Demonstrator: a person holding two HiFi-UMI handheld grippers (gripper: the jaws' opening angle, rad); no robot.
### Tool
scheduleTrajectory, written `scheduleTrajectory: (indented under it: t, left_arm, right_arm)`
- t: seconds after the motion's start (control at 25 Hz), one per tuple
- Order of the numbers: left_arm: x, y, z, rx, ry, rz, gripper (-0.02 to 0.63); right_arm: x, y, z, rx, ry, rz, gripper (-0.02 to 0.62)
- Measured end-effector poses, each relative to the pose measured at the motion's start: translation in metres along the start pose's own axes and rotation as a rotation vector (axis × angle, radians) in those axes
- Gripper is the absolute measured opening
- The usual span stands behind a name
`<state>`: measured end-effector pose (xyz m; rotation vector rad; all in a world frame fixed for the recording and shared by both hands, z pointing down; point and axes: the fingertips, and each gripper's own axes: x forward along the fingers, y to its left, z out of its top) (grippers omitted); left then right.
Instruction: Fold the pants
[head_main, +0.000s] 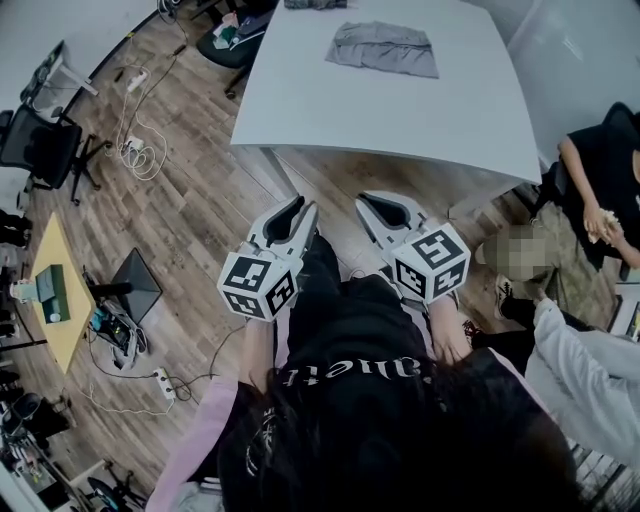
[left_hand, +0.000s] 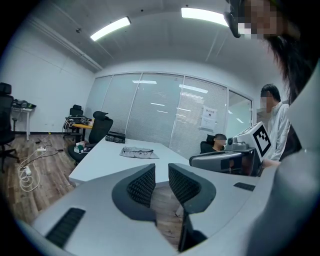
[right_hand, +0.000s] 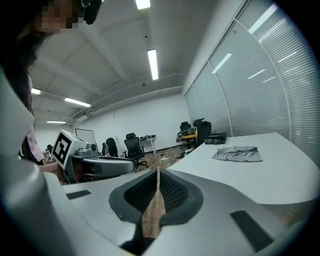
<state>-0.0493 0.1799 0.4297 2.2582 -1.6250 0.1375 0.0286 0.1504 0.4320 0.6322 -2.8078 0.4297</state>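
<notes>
The grey pants (head_main: 383, 47) lie flat and partly folded at the far end of the white table (head_main: 400, 110). They also show in the left gripper view as pants (left_hand: 138, 152) and in the right gripper view as pants (right_hand: 237, 153). Both grippers hang over the wooden floor, short of the table's near edge and far from the pants. My left gripper (head_main: 297, 207) has a gap between its jaws (left_hand: 161, 167) and nothing in it. My right gripper (head_main: 383, 200) has its jaws pressed together (right_hand: 158, 171), with nothing held.
One person (head_main: 600, 190) sits at the table's right corner, and another in a grey sleeve (head_main: 580, 360) stands close on my right. A black office chair (head_main: 40, 145), floor cables (head_main: 145, 150) and a yellow side table (head_main: 55, 290) are on the left.
</notes>
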Motion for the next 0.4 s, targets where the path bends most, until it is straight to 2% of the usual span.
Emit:
scheduleTrajectory:
  t: [0.4]
  left_arm:
    - [0.0015,0.0026,-0.0021,-0.005,0.007,0.007,0.098]
  right_arm:
    - [0.0043,-0.0014,-0.0029,-0.004,0.012,0.006,0.032]
